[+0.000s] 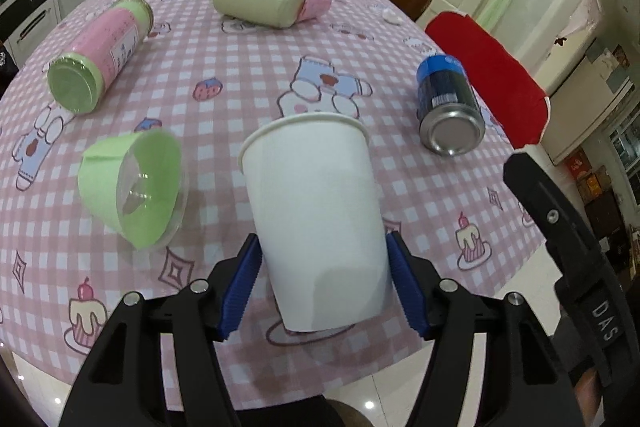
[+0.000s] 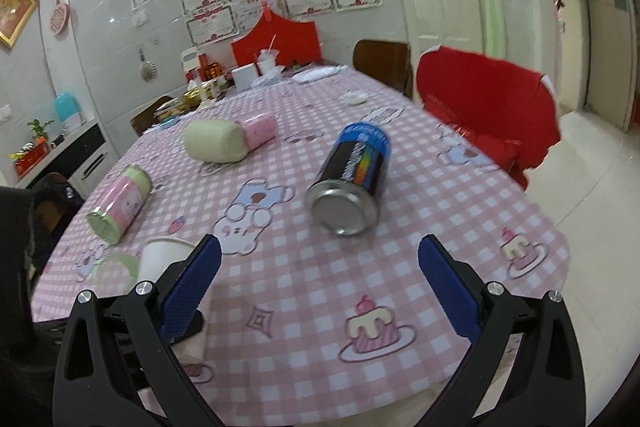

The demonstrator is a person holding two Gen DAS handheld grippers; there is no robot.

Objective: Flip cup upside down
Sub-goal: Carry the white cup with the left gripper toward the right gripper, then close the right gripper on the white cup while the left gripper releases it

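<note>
Left wrist view: we are bracketing the upright white cup (image 1: 316, 219) with our left hand-held gripper (image 1: 322, 283), pads flanking its base, judging closing and inverting come next.

A dark blue can (image 1: 449, 103) lies on its side at right; a pink-and-green jar (image 1: 97, 53) lies upper left on the checked tablecloth (image 1: 224, 75).

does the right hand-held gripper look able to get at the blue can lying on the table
Probably yes. The right hand-held gripper is open and empty, and the blue can lies on its side just ahead with only bare tablecloth between them.
</note>
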